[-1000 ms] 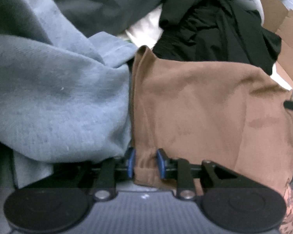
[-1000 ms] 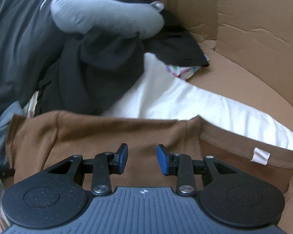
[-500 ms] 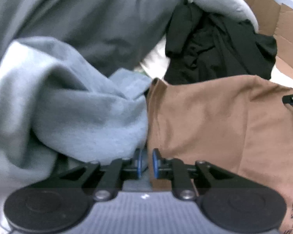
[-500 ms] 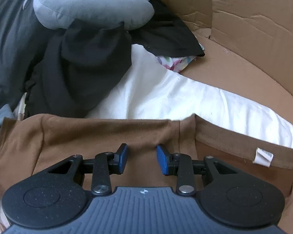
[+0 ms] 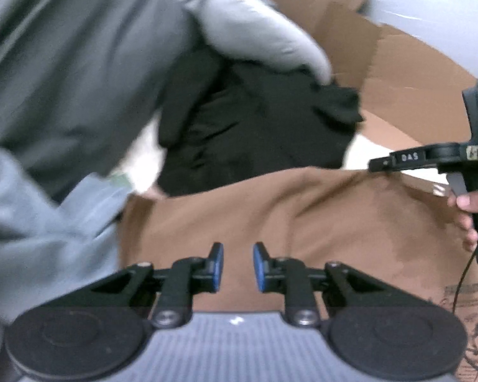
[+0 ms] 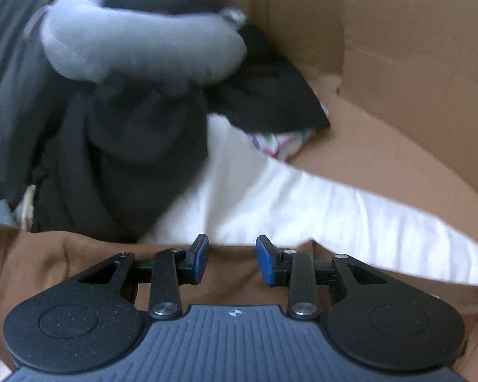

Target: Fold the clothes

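Left tongs (image 5: 238, 265) let go brown T-shirt (image 5: 318, 222) edge, lifted, opening empty | right tongs (image 6: 232, 261) half-open, empty | nothing folded yet.

Cardboard box (image 6: 414, 63) (tall brown walls), grey neck pillow (image 6: 137, 44)

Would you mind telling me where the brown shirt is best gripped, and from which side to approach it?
Probably the brown shirt is best gripped at its far top edge, coming from the near side over the cloth. That edge lies as a fairly straight fold against the white fabric, just beyond the open right gripper. The left gripper, jaws opening, holds nothing.
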The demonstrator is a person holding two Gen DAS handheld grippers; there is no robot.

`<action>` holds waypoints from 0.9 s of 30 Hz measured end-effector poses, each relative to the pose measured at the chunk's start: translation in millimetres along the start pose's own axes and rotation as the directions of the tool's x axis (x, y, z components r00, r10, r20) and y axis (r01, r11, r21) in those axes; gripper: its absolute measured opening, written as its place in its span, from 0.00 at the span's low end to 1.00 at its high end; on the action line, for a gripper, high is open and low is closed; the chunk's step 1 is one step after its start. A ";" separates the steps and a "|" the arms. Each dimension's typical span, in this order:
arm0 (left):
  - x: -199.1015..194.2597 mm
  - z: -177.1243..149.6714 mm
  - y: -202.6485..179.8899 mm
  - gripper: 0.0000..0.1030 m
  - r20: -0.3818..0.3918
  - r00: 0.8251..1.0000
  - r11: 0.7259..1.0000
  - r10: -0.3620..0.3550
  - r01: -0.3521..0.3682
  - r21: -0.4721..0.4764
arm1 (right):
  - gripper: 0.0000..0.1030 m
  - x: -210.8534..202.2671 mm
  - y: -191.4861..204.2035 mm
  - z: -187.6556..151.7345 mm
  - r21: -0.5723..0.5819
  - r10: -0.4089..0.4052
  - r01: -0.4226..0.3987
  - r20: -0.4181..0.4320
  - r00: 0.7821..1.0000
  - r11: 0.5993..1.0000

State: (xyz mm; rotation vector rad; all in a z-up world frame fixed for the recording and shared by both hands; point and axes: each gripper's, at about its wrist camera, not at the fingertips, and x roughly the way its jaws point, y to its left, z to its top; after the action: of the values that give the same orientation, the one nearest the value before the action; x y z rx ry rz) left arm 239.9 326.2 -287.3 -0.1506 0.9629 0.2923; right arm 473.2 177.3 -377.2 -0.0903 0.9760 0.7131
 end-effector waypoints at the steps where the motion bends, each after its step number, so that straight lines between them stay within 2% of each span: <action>1: 3.8 4.3 -4.6 0.22 -0.002 1.000 1.000 -0.016 0.016 0.008 | 0.38 -6.3 0.3 1.1 -0.008 0.008 -0.008 0.005 1.000 1.000; 6: 30.1 28.5 -29.9 0.21 -0.026 0.996 0.994 -0.091 0.092 0.059 | 0.39 -51.1 -8.3 -5.2 -0.061 0.003 0.000 0.042 0.999 0.998; 12: 63.2 44.2 -52.3 0.21 -0.111 0.978 0.975 -0.178 0.190 0.113 | 0.39 -109.1 -44.9 -49.6 -0.099 -0.040 0.042 0.023 0.999 0.994; 16: 73.7 50.5 -70.4 0.20 -0.107 0.980 0.966 -0.169 0.186 0.181 | 0.39 -143.8 -75.1 -88.2 -0.140 -0.069 0.067 -0.010 0.998 0.988; 18: 83.9 54.8 -74.1 0.21 -0.111 0.984 0.970 -0.139 0.157 0.186 | 0.39 -159.7 -93.3 -109.7 -0.132 -0.095 0.090 -0.034 0.995 0.987; 23: 106.9 62.2 -76.6 0.14 -0.133 0.990 0.978 -0.054 0.079 0.195 | 0.39 -195.9 -137.4 -156.6 -0.091 -0.191 0.185 -0.068 0.979 0.979; 27: 116.5 70.2 -76.1 0.11 -0.167 0.985 0.969 -0.032 0.072 0.237 | 0.39 -211.0 -172.6 -181.7 -0.021 -0.247 0.247 -0.077 0.966 0.969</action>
State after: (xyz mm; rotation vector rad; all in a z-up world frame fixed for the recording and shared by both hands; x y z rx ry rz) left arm 381.1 292.5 -344.0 0.0245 1.1462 0.1131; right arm 368.3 -132.4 -357.7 -0.2472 1.0151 0.4879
